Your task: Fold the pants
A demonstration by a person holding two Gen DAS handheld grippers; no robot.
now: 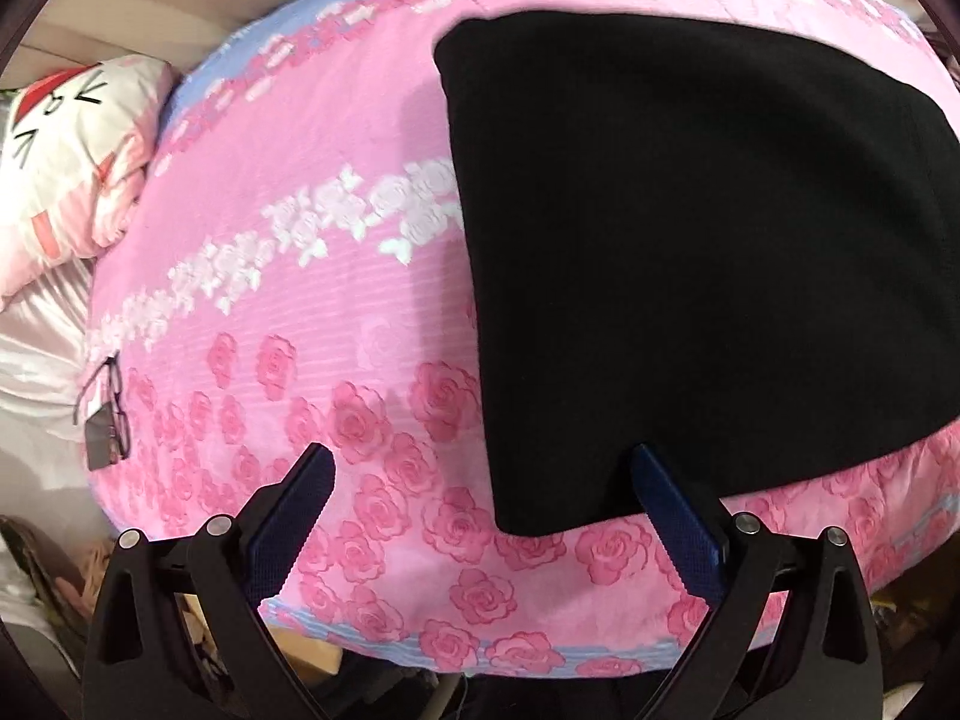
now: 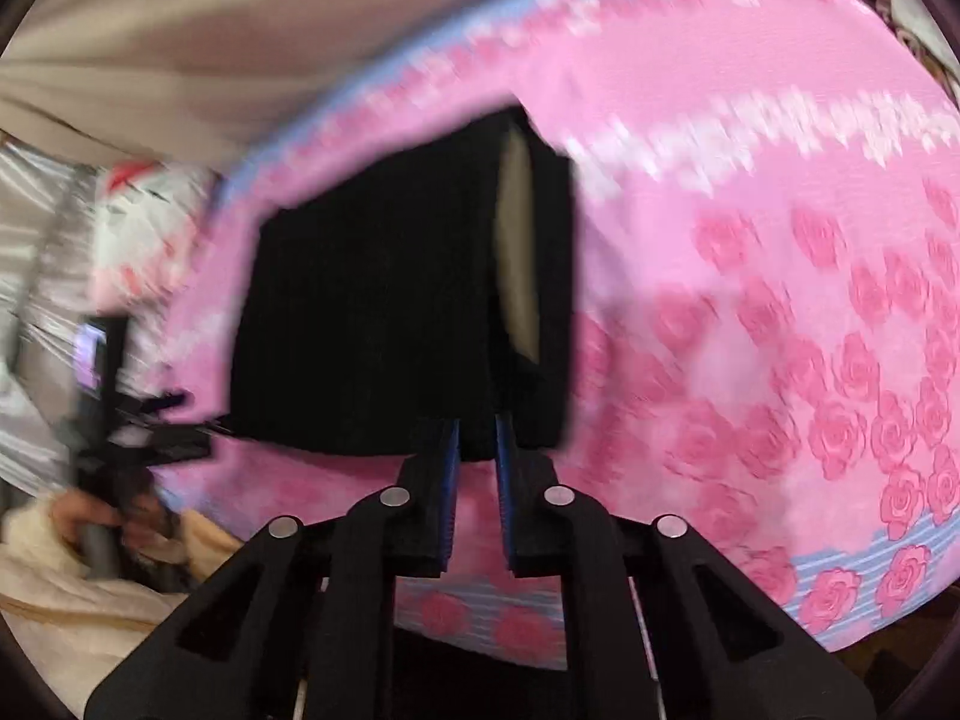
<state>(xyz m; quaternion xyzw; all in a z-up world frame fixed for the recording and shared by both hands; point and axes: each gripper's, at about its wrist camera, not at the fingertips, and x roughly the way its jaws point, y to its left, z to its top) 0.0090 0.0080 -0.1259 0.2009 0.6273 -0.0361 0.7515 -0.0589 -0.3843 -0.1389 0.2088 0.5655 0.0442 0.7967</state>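
Black pants [image 1: 690, 252], folded flat on rose-print blanket [image 1: 288, 276]: soft, light, limp. Right claw [image 2: 477, 444] pinches near edge; left claw [image 1: 483, 474] spread, empty. Best hold: corners.

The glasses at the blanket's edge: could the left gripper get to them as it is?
Probably yes. The left gripper is open, and only bare pink blanket lies between it and the glasses; the black pants sit on the other side.

Black tongs [image 1: 480, 462], blue pads [image 2: 451, 468], silver screws [image 2: 394, 497].
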